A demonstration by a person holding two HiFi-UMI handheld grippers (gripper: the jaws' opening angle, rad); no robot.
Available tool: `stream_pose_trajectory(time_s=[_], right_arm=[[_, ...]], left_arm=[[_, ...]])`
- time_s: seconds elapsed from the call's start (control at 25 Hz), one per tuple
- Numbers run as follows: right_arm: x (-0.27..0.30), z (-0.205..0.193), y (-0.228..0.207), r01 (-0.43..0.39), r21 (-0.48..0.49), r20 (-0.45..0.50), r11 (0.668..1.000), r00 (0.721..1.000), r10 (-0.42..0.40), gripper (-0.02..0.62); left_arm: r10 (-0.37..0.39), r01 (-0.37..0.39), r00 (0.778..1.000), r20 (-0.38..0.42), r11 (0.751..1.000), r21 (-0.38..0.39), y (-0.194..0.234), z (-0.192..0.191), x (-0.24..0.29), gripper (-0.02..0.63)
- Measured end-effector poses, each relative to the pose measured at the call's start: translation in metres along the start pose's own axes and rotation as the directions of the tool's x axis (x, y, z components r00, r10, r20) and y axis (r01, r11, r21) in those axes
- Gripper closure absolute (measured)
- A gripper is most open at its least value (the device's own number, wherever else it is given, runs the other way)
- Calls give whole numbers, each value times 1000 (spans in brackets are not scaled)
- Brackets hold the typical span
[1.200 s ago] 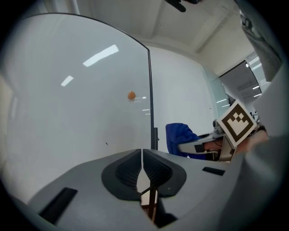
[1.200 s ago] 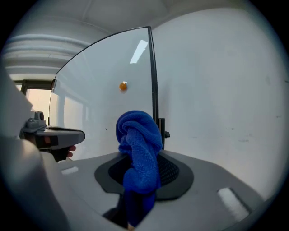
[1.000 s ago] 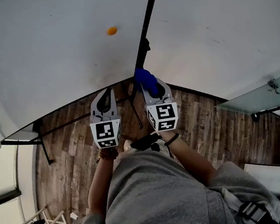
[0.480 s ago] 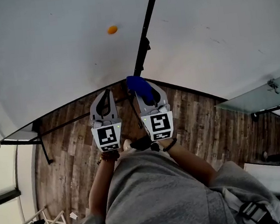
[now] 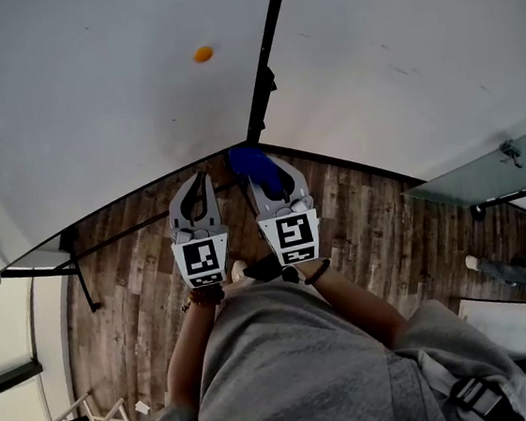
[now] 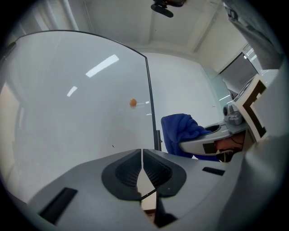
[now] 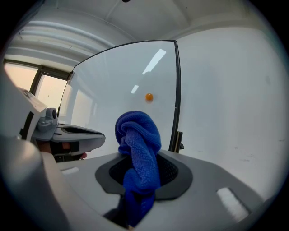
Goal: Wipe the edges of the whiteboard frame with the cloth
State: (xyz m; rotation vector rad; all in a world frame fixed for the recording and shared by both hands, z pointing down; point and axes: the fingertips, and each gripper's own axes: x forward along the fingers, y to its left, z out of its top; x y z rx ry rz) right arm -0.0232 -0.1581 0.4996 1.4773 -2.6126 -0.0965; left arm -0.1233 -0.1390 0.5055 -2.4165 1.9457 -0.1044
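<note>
1. Centre of head view: right gripper (image 5: 267,178) jaws clamped on the blue cloth (image 5: 250,161), near the lower end of the black whiteboard frame (image 5: 267,53).
2. Left gripper (image 5: 196,186) just left of it, jaws pressed together, nothing between.
3. Orange dot (image 5: 203,54) upper left, on the board.

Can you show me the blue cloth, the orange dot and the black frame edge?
cloth (image 7: 137,149), right gripper view, middle of the bunched part
orange dot (image 5: 202,54), head view, its centre
frame edge (image 7: 177,104), right gripper view, the black upright strip
</note>
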Motion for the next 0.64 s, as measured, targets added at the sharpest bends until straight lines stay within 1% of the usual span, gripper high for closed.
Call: stream_pose_trajectory(time_s=[0.36, 0.64], right_arm=[[-2, -6, -4, 16, 8, -19, 1000, 1000, -16, 479], [5, -9, -2, 15, 5, -28, 1000, 1000, -15, 479]], left_arm=[[-11, 11, 1000, -4, 1000, 4, -3, -2, 1, 586], [-9, 9, 1000, -3, 1000, 4, 3, -5, 4, 586]])
